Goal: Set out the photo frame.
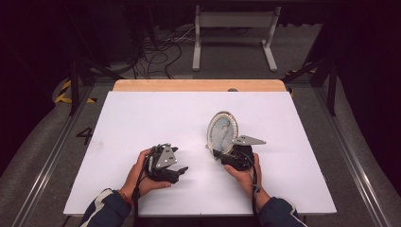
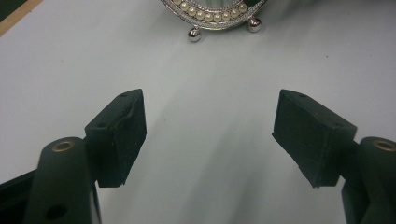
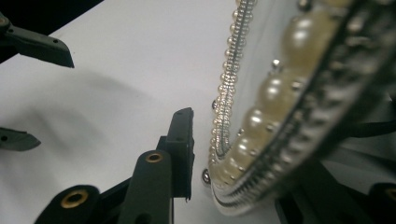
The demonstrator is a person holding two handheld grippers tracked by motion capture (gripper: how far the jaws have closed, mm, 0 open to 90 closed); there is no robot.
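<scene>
I see the frame [image 1: 222,133], an oval one edged with pearls, standing upright on the white table [image 1: 142,118], right of centre. My right gripper [image 1: 218,152] has it between the jaws at its lower edge; I cannot tell whether the pads press on it. My left gripper [image 1: 182,169] rests well apart from the frame, jaws spread wide, nothing between them.
</scene>
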